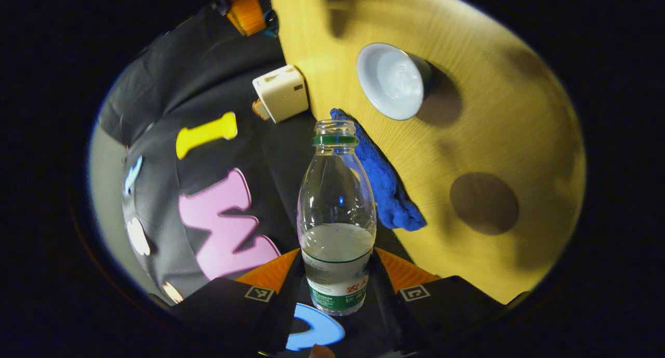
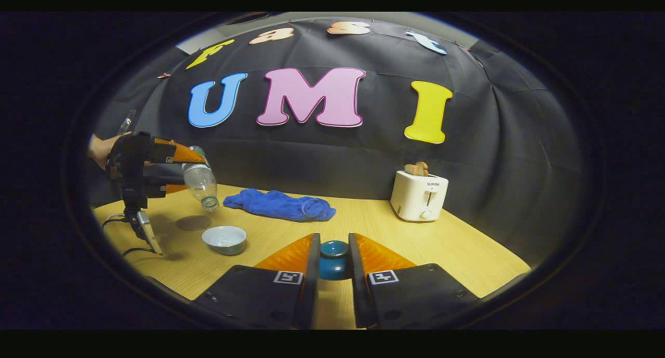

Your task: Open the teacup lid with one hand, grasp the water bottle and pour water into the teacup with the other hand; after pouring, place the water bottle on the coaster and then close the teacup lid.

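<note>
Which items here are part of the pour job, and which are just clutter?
In the job:
- water bottle, uncapped, tilted, in the left gripper
- teacup, open on the table
- teacup lid, between the right gripper's fingers
- coaster, bare, beside the teacup

Lying about:
- blue cloth
- toaster, bread in its slots
- cables at the table edge

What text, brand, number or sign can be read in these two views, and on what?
None reads clearly.
On the water bottle: a printed label, too blurred to read.
On the toaster: one small brand word on its front, too small to read surely.
On the left tool and right tool: square coded markers, no words.
</note>
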